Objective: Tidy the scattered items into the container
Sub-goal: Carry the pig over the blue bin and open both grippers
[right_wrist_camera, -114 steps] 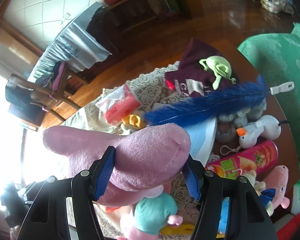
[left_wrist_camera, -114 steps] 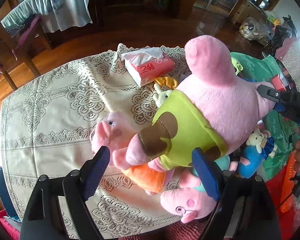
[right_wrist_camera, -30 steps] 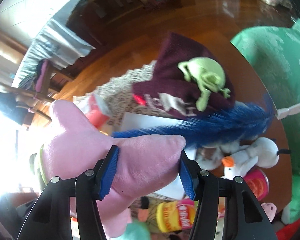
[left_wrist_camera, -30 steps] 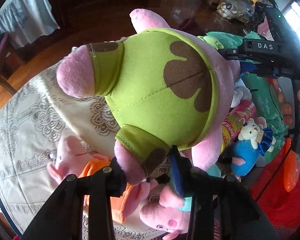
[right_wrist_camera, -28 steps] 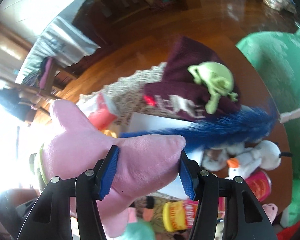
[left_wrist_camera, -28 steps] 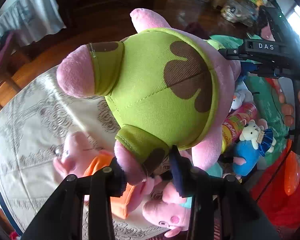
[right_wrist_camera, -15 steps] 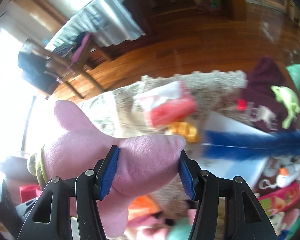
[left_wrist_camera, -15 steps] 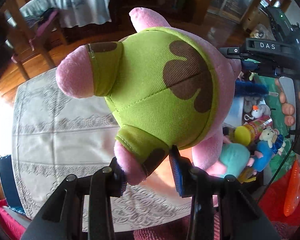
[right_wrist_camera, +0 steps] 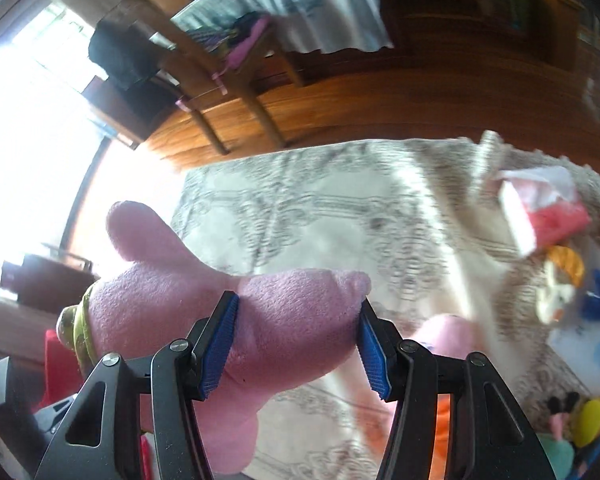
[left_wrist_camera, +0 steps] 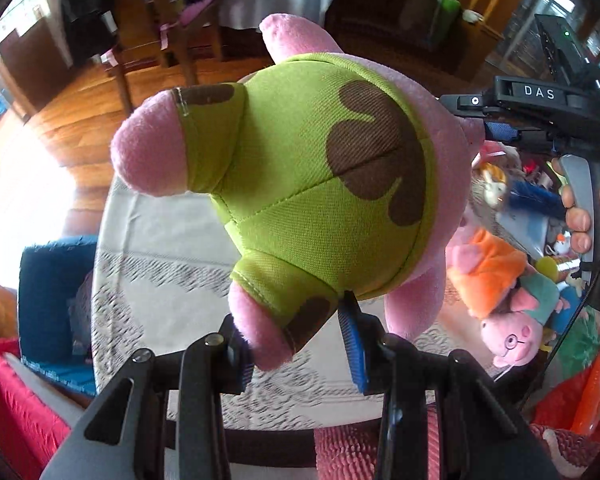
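Pink plush star (left_wrist_camera: 320,184) clamped by both tools, green shorts (left_wrist_camera: 300,200) only in left view.

Count: 1 big pink plush in green shorts (left_wrist_camera: 324,184). 2 tools: left tool (left_wrist_camera: 300,354), right tool (right_wrist_camera: 296,344). 1 desk (left_wrist_camera: 172,280) with lace cloth. Plush pigs at the desk's right edge: 2 clear, one in orange (left_wrist_camera: 488,268), one with glasses (left_wrist_camera: 512,336); maybe more behind, too cluttered to tell. 1 tissue pack (right_wrist_camera: 540,212), blurred. 1 wooden chair (left_wrist_camera: 156,40). 1 hand (left_wrist_camera: 588,208) visible.
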{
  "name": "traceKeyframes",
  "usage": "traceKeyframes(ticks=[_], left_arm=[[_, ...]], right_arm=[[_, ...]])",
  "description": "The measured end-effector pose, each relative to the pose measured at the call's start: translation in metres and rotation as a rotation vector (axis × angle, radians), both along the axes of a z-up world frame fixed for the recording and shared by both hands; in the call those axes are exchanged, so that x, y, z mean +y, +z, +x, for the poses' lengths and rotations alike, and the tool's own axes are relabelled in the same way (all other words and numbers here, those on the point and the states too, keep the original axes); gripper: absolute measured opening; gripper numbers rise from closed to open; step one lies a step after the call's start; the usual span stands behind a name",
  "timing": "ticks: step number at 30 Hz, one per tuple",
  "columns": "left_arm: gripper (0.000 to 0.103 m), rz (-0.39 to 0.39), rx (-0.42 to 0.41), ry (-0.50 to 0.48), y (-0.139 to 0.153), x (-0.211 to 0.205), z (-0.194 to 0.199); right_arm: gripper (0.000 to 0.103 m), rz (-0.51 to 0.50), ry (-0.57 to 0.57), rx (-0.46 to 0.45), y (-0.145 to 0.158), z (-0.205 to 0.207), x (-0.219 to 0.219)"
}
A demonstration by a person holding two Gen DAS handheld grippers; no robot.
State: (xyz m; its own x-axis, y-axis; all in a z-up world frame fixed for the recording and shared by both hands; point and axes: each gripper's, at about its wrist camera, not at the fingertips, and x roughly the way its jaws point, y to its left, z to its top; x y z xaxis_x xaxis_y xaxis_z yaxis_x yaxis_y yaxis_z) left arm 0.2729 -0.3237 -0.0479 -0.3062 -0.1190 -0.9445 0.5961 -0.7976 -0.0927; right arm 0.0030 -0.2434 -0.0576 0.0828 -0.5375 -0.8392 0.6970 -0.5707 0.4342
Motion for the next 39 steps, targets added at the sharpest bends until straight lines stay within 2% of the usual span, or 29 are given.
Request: traceKeyframes(ticks=[10,17,22,28,36,39], left_arm=[[0.036,-0.013,0.0,0.314,-0.004,-0.044,0.11],[0.036,-0.005,0.005,0.496,-0.015,-0.085,0.202],[0.036,0.002,-0.025,0.55,-0.026,-0.139,0.267],[0.036,0.028,-0.068,0.582,-0.063,-0.217,0.335],[0.036,0.083,-0.074,0.618,-0.121,-0.295,0.392],[0.044,0.097,-0.102,0.638,-0.14,-0.316,0.409]], right_arm=[[0.056,-0.025,0.315,0.014,0.004,0.101,-0.126],[0.056,-0.036,0.495,0.03,0.002,0.198,-0.21],[0.056,-0.025,0.569,0.024,-0.007,0.275,-0.279],[0.056,0.018,0.601,-0.006,-0.05,0.351,-0.361],[0.056,0.067,0.638,-0.012,-0.106,0.413,-0.446],[0.056,0.076,0.648,-0.015,-0.125,0.431,-0.47]])
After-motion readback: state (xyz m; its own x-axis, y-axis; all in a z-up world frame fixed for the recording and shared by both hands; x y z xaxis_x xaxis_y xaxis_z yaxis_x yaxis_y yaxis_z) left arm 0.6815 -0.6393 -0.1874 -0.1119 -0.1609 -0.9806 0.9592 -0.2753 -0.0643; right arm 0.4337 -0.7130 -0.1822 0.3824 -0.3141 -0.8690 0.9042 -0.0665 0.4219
